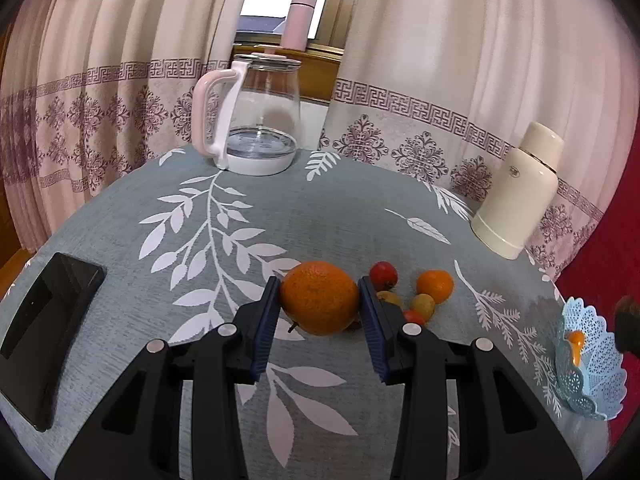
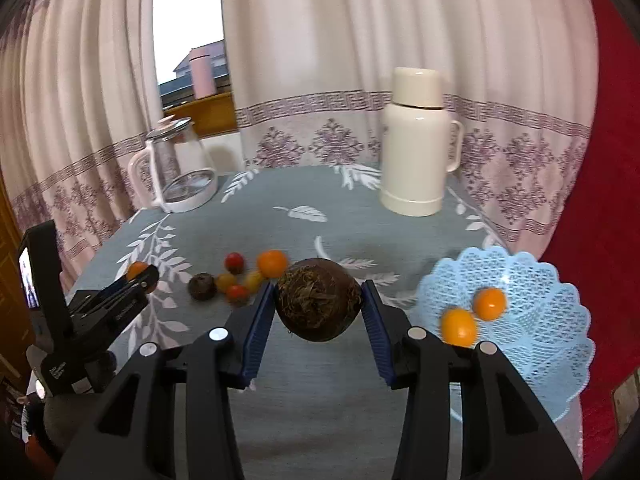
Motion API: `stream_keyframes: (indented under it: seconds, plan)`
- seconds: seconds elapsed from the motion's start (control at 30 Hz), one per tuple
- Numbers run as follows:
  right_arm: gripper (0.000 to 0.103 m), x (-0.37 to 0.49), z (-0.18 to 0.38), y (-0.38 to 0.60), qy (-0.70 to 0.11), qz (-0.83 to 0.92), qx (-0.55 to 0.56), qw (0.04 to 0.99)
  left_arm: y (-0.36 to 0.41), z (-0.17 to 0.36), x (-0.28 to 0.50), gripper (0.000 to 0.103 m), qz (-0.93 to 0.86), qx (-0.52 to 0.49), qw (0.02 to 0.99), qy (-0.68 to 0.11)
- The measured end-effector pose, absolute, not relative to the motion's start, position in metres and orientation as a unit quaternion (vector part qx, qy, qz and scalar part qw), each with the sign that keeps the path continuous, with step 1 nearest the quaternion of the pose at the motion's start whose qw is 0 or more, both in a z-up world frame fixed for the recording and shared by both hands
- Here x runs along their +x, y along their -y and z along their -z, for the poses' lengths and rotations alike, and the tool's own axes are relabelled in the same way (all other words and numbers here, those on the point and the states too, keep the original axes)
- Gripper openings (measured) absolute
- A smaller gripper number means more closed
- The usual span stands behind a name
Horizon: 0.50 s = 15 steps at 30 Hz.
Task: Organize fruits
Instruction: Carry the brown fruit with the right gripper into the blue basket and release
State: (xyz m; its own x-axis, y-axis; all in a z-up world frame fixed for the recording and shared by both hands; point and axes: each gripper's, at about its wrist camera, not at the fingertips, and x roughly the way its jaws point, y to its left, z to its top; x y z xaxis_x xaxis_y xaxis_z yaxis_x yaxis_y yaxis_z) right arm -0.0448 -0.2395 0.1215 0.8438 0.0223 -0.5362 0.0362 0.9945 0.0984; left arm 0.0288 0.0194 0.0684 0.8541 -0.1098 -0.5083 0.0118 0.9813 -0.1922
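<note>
Right tool, clenched on a brown husked fruit above the counter, has the blue basket just to its right; left tool grips an orange, farther off.

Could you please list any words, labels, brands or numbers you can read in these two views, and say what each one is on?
No text can be read in either view.
Small round emblem on the cream thermos flask: too small to read.
Pale embossed lettering on the black left gripper body, seen from the right wrist: blurred, unreadable.
Lit screen of the black phone-like device at the left edge: blurred, unreadable.
</note>
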Motion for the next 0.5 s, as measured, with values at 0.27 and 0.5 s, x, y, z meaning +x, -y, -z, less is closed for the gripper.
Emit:
stream_keyframes:
  seconds: [0.27, 0.5]
  plan:
    - [0.045, -0.06, -0.116, 0.283, -0.28, 0.064, 0.07, 0.955, -0.006, -0.068, 0.024, 0.041, 0.048, -0.074, 0.96, -0.265]
    - [0.045, -0.071, -0.105, 0.322, -0.284, 0.114, 0.087, 0.948, -0.002, -0.066, 0.023, 0.041, 0.048, -0.068, 0.961, -0.265]
